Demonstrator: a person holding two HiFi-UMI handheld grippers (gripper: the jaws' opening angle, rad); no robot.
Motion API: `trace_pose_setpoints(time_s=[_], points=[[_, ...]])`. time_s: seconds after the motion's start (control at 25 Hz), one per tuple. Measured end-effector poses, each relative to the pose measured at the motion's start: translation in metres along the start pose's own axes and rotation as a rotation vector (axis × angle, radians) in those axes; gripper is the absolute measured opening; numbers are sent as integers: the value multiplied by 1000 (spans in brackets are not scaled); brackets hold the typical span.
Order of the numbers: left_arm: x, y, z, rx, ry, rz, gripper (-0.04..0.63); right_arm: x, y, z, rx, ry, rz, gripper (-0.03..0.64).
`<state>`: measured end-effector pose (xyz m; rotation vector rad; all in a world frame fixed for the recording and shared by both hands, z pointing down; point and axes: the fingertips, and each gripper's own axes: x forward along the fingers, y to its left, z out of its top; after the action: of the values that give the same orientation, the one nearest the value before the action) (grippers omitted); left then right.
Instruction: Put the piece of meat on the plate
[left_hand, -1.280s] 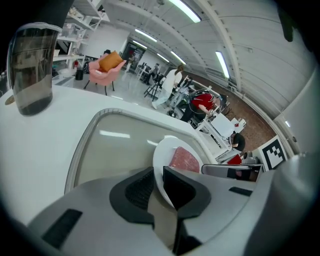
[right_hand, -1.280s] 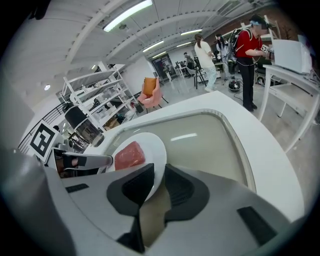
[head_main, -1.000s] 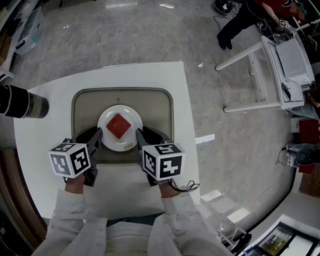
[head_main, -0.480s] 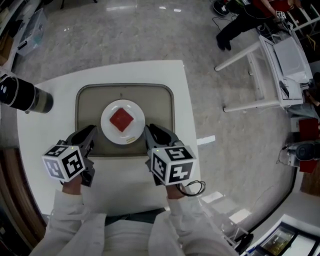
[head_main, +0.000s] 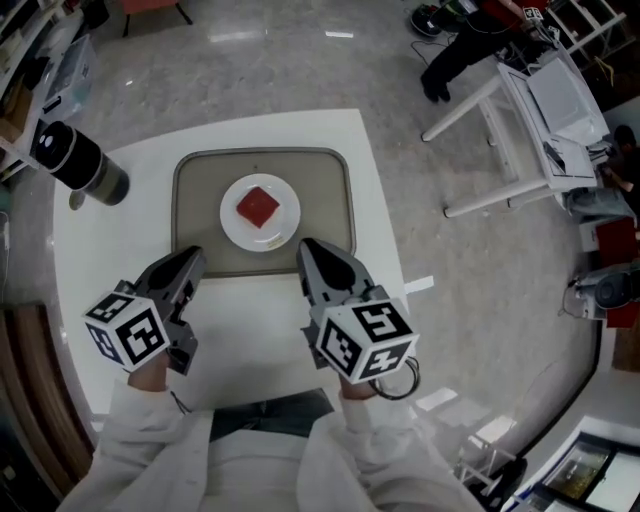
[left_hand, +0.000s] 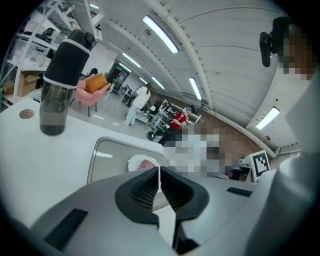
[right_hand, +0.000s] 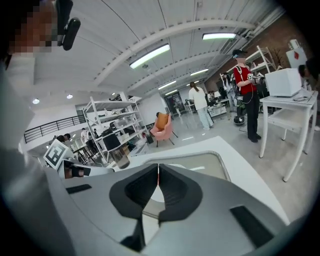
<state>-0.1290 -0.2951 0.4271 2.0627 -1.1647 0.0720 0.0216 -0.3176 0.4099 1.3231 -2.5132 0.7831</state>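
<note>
Resting flat at the centre of the white plate (head_main: 285, 229), the piece of meat (head_main: 259, 207) already lies where the task wants it, with the plate on the beige tray (head_main: 327, 200) atop the white table (head_main: 130, 235). Both tools hang short of the tray's near edge. The left gripper (head_main: 191, 262) has its jaws pressed together on nothing, and so does the right gripper (head_main: 307, 250). The meat sits ahead of both and between their lines, somewhat nearer the right one (it looks roughly square, with no clear long axis). No further grasp seems needed.
</note>
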Motion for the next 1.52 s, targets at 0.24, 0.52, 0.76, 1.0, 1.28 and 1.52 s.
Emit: trace_pose_setpoints(time_s=[0.24,0.52,0.76,1.0,1.28,1.52], points=[[-53,-38,-10,55,-55,-72,12,-48,47,-14,-24,-72,-16,17],[-93,-83,-29,111,-62,-140,12,-99,89,-37,-40,-100,-31,15],[-105,-110,-48,138,-58,-179,12,-121,98,-56,-41,-92,-31,15],[-109,-129,-56,154,-60,-183,12,-133,105,-54,-93,-77,23,15],[-107,-141,-71,118,-40,-185,12,-140,112,-51,-143,-54,86,15],[-98,-148,-82,117,-26,-170,12,-144,111,-53,-163,-38,115,15]])
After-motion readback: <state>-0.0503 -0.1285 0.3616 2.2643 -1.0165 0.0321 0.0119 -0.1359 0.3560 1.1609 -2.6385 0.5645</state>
